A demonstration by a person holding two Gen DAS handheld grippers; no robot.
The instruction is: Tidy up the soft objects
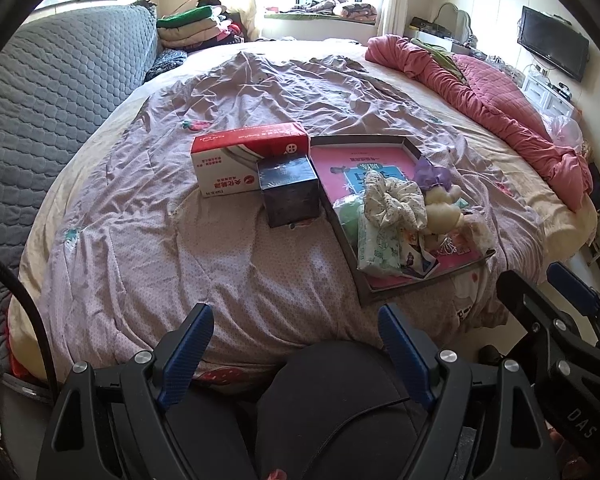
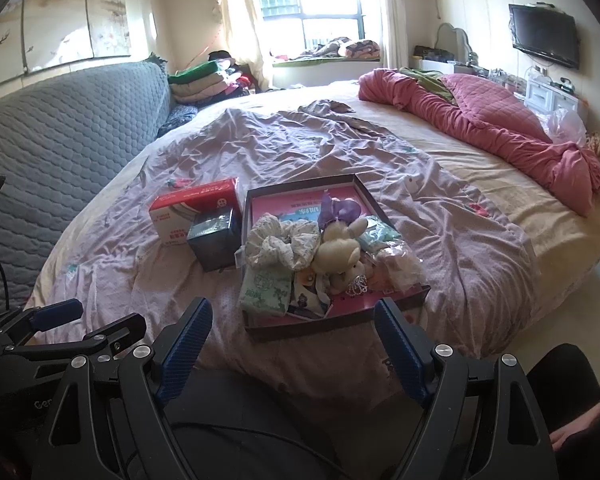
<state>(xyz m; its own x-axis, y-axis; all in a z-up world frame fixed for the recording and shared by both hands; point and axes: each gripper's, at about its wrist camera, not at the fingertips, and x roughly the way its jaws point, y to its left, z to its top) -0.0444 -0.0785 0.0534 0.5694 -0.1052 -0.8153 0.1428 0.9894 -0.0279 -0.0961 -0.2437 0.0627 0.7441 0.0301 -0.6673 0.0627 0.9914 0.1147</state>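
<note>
A shallow dark tray point(image 1: 364, 288) point(image 2: 396, 300) with a pink lining lies on the bed. In it are a floral scrunchie point(image 1: 392, 198) point(image 2: 280, 242), a cream plush toy point(image 1: 440, 208) point(image 2: 340, 256) with a purple bow, a green tissue pack point(image 1: 376, 244) point(image 2: 266, 288) and small packets. Left of the tray sit a red and white box point(image 1: 240, 160) point(image 2: 188, 212) and a dark cube box point(image 1: 290, 192) point(image 2: 214, 240). My left gripper point(image 1: 296, 320) and right gripper point(image 2: 294, 314) both stand open and empty near the bed's front edge, short of the tray.
The lilac quilt point(image 1: 180, 240) point(image 2: 440, 220) covers a round bed. A pink rolled duvet point(image 1: 500, 100) point(image 2: 500, 132) lies at the far right, a grey padded headboard point(image 1: 60, 92) point(image 2: 60, 128) at the left. Folded blankets point(image 1: 196, 28) are stacked by the window. A person's dark legs show below the grippers.
</note>
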